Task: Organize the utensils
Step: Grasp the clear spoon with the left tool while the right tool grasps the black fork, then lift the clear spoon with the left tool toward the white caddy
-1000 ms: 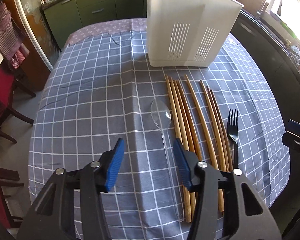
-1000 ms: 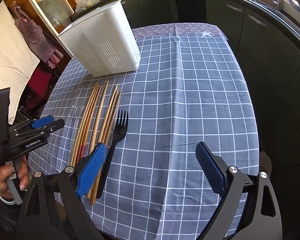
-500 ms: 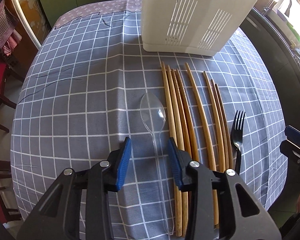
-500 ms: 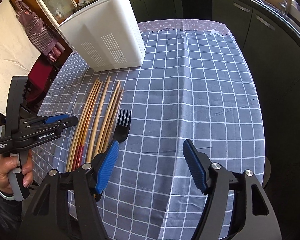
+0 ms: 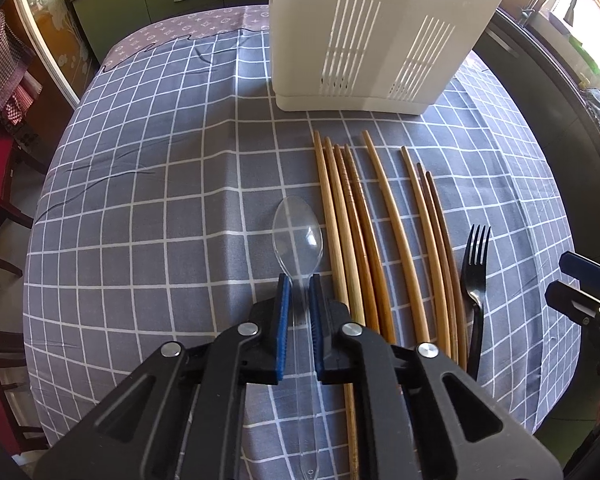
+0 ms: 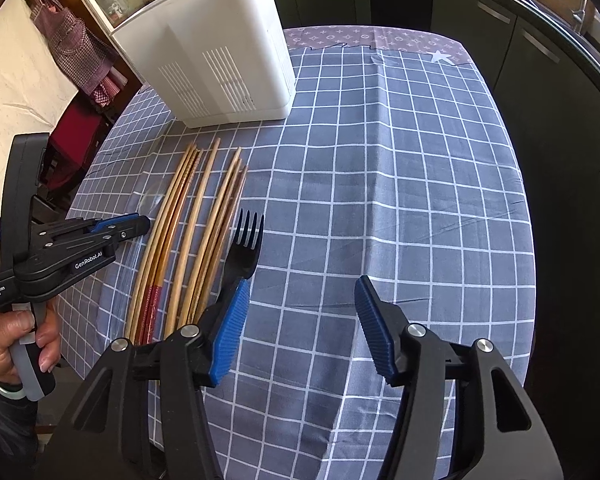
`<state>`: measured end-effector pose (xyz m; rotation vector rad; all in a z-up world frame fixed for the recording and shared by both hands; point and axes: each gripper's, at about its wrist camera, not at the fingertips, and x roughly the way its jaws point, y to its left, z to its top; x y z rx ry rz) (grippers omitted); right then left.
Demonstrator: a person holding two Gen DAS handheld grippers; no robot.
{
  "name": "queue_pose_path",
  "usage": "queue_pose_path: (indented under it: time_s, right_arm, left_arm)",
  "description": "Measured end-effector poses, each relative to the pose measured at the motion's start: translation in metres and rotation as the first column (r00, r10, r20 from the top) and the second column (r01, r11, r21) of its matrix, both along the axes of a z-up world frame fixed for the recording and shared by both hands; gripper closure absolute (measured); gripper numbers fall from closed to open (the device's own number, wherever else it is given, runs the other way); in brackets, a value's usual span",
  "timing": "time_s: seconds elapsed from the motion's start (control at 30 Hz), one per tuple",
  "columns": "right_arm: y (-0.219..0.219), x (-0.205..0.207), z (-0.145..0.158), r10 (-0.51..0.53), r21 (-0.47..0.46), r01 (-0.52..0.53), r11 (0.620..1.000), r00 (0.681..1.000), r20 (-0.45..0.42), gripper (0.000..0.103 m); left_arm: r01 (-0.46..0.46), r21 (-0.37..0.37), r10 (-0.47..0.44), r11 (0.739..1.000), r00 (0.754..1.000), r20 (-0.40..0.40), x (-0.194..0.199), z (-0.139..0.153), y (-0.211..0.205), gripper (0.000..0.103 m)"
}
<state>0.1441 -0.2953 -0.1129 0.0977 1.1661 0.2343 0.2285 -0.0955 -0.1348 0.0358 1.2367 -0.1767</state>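
Left gripper [image 5: 299, 312] is clamped on the spoon [image 5: 298, 234] handle just behind the bowl; spoon lies flat on the cloth [image 5: 148, 200]. Right gripper [image 6: 300, 320] hangs open, empty, fork [image 6: 242, 252] at its left pad. Chopsticks [image 5: 364, 232] lie just right of the spoon, bin [image 5: 376, 32] straight ahead. Risk: thin, slick clear plastic could twist or slip in the pads on lift, or the right pad nudges the nearest chopstick. Checked tablecloth has creases; kitchen cabinets beyond.

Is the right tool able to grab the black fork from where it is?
Probably yes. The right tool is open, and the black fork lies bare on the cloth just ahead of its left finger, a little off-centre. Chopsticks lie close beside it.
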Motion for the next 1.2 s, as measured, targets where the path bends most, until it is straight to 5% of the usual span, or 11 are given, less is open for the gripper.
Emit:
queue_pose_path:
  time_s: [0.1,0.33,1.2]
  right_arm:
    - [0.002,0.003,-0.002,0.001,0.011,-0.001,1.0,1.0,-0.024,0.048]
    - [0.024,0.009,-0.017,0.029,0.059,-0.022,0.998,0.992,-0.124,0.075]
    - [0.086,0.021,-0.038,0.087,-0.138,-0.112,0.984,0.981,-0.172,0.091]
  left_arm:
    - [-0.004,0.019,0.003,1.0,0.999,0.039,-0.003,0.007,0.005,0.093]
    - [-0.008,0.023,0.005,1.0,0.991,0.137,-0.013,0.035,0.02,0.093]
    - [0.024,0.018,-0.028,1.0,0.969,0.245,-0.037,0.058,0.033,0.093]
